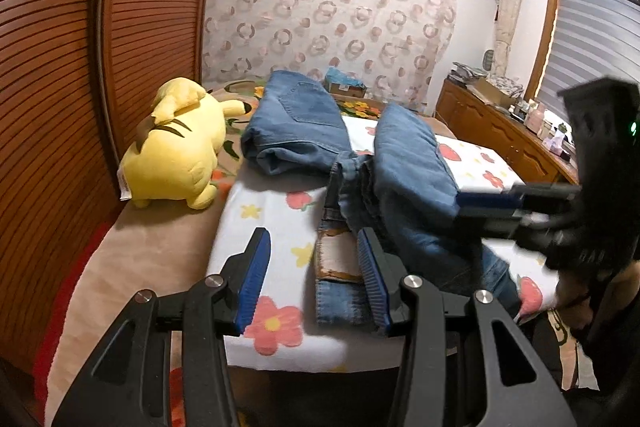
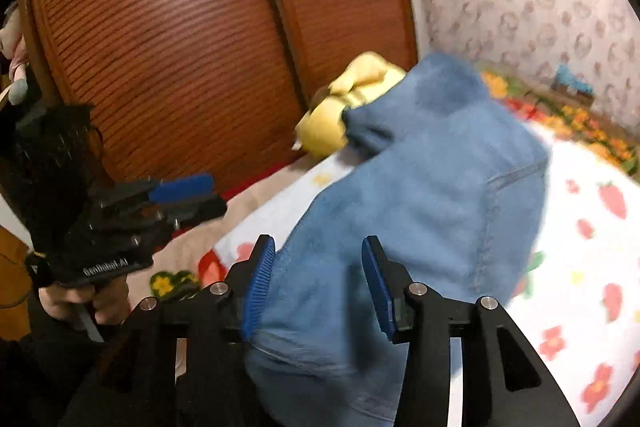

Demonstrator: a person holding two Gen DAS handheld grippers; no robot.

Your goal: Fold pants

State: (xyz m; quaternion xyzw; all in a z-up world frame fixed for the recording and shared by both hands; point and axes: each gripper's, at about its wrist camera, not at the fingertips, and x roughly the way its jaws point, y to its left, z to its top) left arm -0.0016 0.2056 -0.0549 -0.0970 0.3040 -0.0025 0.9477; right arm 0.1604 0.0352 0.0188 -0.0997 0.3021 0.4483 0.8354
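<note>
Blue jeans (image 1: 412, 171) lie in a loose heap on the flowered sheet (image 1: 276, 211), and their waistband with a tan patch (image 1: 336, 259) points toward me. My left gripper (image 1: 314, 279) is open over the sheet. The waistband lies between its pads, beside the right one, and is not pinched. My right gripper (image 1: 464, 207) reaches in from the right at the heap's edge. In the right wrist view the right gripper (image 2: 318, 279) is open, with blurred denim (image 2: 420, 195) between its fingers and not clamped. The left gripper (image 2: 188, 193) shows at the left of that view, held by a hand (image 2: 80, 303).
A second folded denim bundle (image 1: 296, 123) with a pocket lies further back. A yellow plush toy (image 1: 176, 147) sits left of it, by the louvred wooden doors (image 1: 120, 47). A box (image 1: 344, 83) stands at the patterned wall. A wooden sideboard (image 1: 500, 135) runs along the right.
</note>
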